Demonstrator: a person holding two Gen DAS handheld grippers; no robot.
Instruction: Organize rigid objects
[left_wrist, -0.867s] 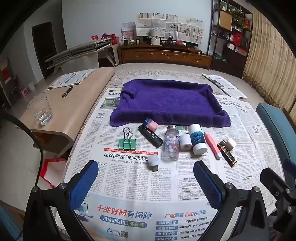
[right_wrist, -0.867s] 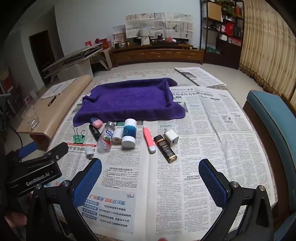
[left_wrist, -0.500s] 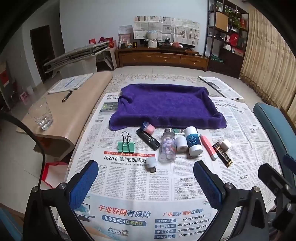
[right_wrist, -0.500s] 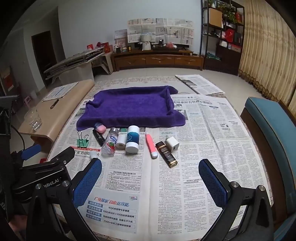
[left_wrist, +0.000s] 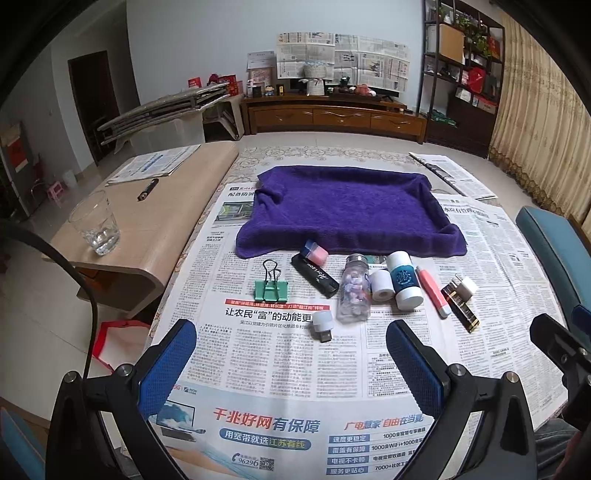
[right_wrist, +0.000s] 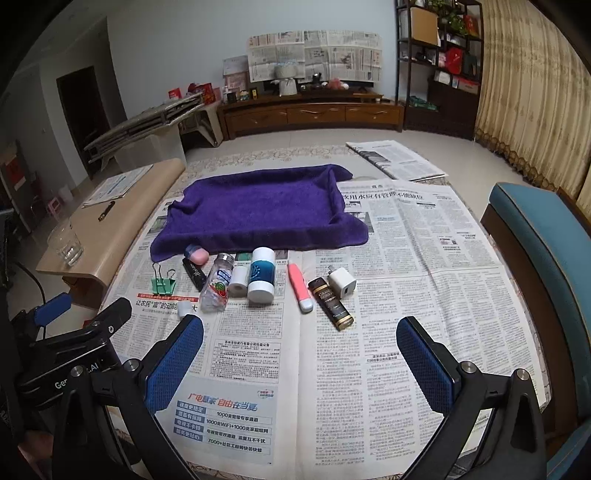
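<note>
A purple towel (left_wrist: 347, 210) lies spread on the newspaper-covered table (left_wrist: 258, 354), also seen in the right wrist view (right_wrist: 258, 206). In front of it sits a row of small objects: a green binder clip (left_wrist: 270, 288), a black stick (left_wrist: 314, 275), a pink eraser (left_wrist: 314, 252), a clear pill bottle (left_wrist: 354, 295), a white-and-blue tube (left_wrist: 404, 284), a pink pen (left_wrist: 432, 291), a dark brown tube (right_wrist: 330, 302), a white charger (right_wrist: 342, 282) and a small white cap (left_wrist: 321, 323). My left gripper (left_wrist: 291, 365) and right gripper (right_wrist: 299, 365) are open and empty, short of the row.
A low wooden side table (left_wrist: 155, 221) at the left holds a drinking glass (left_wrist: 95, 221), a pen and papers. A teal chair (right_wrist: 543, 236) stands at the right. A red bag lies on the floor by the table's left edge.
Both grippers have pulled back and risen slightly, so the objects look farther away. Nothing on the table has moved.
</note>
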